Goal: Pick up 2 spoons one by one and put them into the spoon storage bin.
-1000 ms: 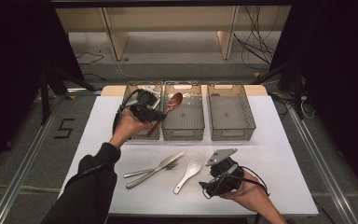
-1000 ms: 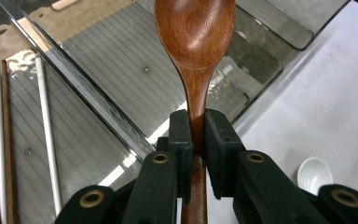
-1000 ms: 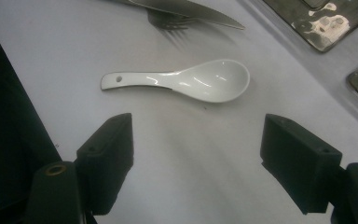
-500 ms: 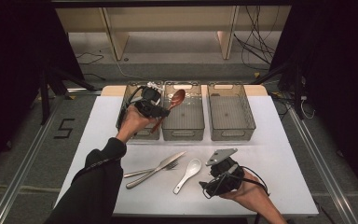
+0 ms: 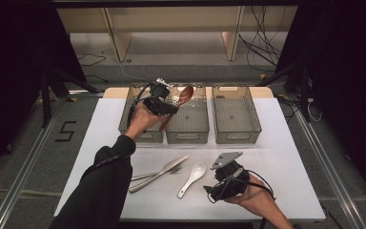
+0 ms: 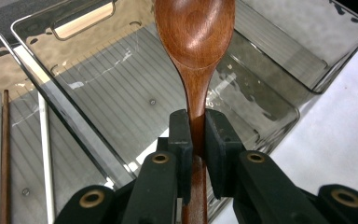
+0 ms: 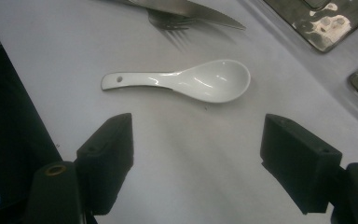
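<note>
Left claw (image 6: 196,135) clamps wooden spoon (image 6: 196,42) over middle bin (image 6: 135,98); right claw (image 7: 196,158) gapes empty

Lab recording setup, black curtains (image 5: 9,71), loose cables (image 5: 262,43), floor rails (image 5: 24,176), white table (image 5: 286,143)

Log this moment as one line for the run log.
left gripper: shut on brown wooden spoon over middle clear plastic bin | right gripper: open, near white ceramic spoon

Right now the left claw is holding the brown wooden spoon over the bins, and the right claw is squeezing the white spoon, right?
Not quite. The left claw does hold the wooden spoon over the bins, but the right claw is open, and the white spoon lies untouched on the table beyond it, as the right gripper view shows.
</note>
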Motion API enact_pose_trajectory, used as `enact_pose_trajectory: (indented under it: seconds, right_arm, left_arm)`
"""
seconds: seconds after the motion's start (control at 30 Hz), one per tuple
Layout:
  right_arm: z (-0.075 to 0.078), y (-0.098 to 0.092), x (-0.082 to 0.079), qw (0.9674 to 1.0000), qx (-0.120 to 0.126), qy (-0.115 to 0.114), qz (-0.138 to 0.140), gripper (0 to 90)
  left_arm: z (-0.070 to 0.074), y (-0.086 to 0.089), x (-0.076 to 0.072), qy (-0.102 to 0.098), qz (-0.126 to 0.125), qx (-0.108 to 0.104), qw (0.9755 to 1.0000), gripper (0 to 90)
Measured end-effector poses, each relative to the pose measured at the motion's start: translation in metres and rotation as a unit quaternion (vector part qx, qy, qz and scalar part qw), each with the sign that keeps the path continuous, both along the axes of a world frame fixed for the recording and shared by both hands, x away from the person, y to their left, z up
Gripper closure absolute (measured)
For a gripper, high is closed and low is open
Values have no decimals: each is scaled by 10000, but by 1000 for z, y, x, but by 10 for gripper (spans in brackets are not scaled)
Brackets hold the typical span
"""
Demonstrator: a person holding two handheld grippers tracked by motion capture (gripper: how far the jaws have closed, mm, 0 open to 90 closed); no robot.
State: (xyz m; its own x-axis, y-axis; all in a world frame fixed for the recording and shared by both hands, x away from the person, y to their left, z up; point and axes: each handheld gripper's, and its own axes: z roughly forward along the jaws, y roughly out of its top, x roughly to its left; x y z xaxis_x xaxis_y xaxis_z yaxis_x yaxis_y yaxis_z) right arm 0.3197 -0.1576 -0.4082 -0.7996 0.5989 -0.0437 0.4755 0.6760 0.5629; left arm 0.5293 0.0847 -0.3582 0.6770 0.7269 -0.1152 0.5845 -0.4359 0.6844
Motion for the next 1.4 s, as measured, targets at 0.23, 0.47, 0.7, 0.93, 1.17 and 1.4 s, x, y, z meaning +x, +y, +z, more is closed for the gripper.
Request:
enact_pose_trajectory:
  seconds: [0.23,0.47,0.7,0.93,1.17,1.4]
  right_arm:
    - [0,-1,0,10000,-12,2,32,265]
    - [0,0,0,10000,-10,6,33,265]
    - [0,0,-1,10000,-4,5,35,265]
    - [0,0,-1,10000,-1,8,42,266]
    - [0,0,-1,10000,-25,19,84,266]
    - [-1,1,-1,10000,-19,26,87,266]
  left_arm:
    - [-1,-3,8,1,78,-9,10000,808]
    - [-6,-7,13,8,130,-69,9999,808]
    - [-9,-14,18,26,161,-125,9998,807]
    - [-14,-16,20,20,175,-127,9998,807]
    - [-21,-16,22,70,258,-192,9995,807]
    - [-26,-19,23,61,309,-168,9994,806]
